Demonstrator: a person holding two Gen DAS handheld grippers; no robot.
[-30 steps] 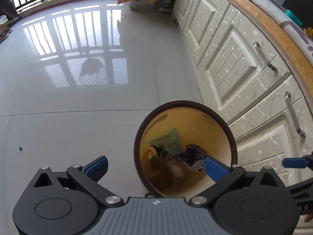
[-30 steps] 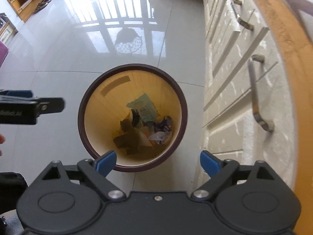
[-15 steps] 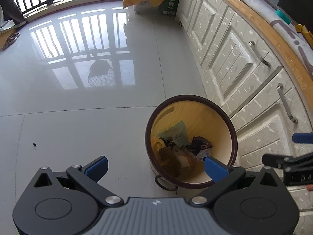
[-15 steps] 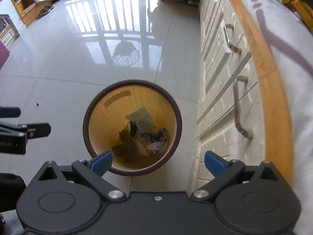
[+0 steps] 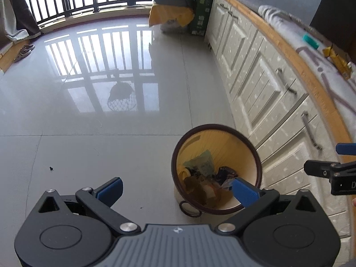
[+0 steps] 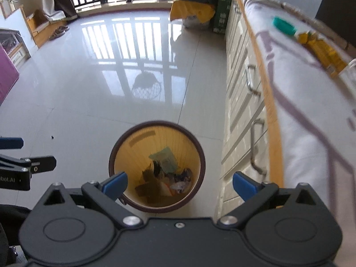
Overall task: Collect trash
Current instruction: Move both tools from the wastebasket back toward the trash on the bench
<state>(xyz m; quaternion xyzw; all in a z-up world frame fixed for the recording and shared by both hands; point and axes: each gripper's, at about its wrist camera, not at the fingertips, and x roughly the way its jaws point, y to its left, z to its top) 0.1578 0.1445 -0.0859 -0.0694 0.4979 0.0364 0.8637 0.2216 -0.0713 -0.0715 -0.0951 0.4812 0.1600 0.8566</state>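
A round bin with a dark brown rim (image 5: 224, 127) (image 6: 155, 123) and yellow inside stands on the floor beside the cabinets. Several crumpled wrappers and papers (image 5: 205, 178) (image 6: 166, 175) lie at its bottom. My left gripper (image 5: 178, 189) is open and empty, high above the floor, left of the bin. My right gripper (image 6: 180, 184) is open and empty, high above the bin. On the cloth-covered counter lie a teal lid (image 6: 284, 25) and yellow wrappers (image 6: 320, 49) (image 5: 337, 60).
White cabinets (image 5: 262, 89) with metal handles run along the right under a wooden counter edge (image 6: 270, 102). Glossy grey tile floor (image 5: 89, 111) spreads left. A yellow-covered bag and green box (image 5: 178, 15) stand at the far end. A small dark speck (image 5: 51, 168) lies on the floor.
Both grippers have risen and pulled back from the bin, so it looks smaller and the counter top has come into view. Both stay open and empty.
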